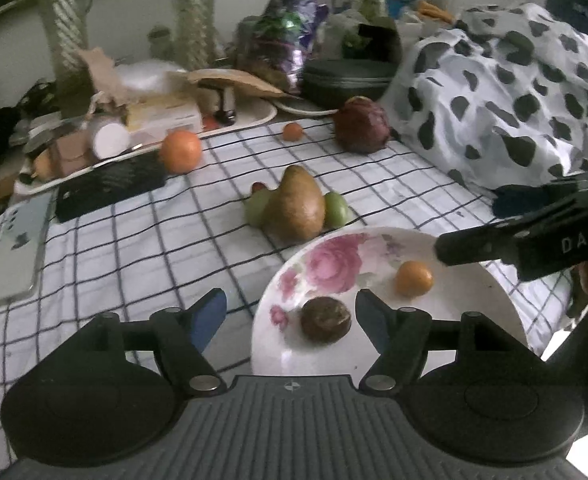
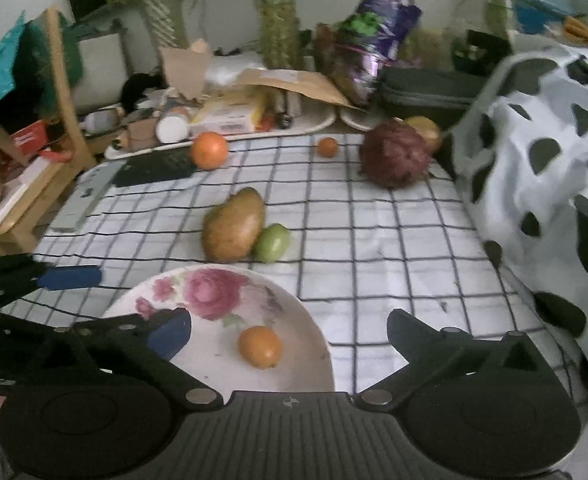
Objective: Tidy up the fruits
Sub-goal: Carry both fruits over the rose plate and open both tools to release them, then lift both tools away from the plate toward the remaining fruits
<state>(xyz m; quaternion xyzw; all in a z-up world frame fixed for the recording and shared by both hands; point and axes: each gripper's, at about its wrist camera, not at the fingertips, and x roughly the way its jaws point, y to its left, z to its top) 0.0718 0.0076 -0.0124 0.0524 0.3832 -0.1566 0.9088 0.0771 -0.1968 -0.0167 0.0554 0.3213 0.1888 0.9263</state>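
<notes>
We hold our left gripper (image 1: 290, 312) and right gripper (image 2: 290, 332) spread, empty, over the white rose-patterned plate (image 1: 489, 280); on it lie a small orange fruit (image 1: 413, 279) and a brown round fruit (image 1: 325, 319).

open checked cloth (image 2: 373, 248) lies to the right of the plate (image 2: 313, 344) and runs back to the dark red fruit (image 2: 395, 154), with nothing standing on it. the spotted fabric (image 2: 541, 168) walls off the right edge. straight beyond the plate, the pear (image 1: 294, 208) and the green fruits (image 1: 335, 210) touching it block the middle. a clear lane runs behind them, between the orange (image 1: 180, 151) and the small orange fruit (image 1: 292, 131). the back edge of the counter is crowded with a cluttered tray (image 1: 254, 120) and a black case (image 1: 345, 80). a dark flat object (image 1: 110, 186) lies at the left.
</notes>
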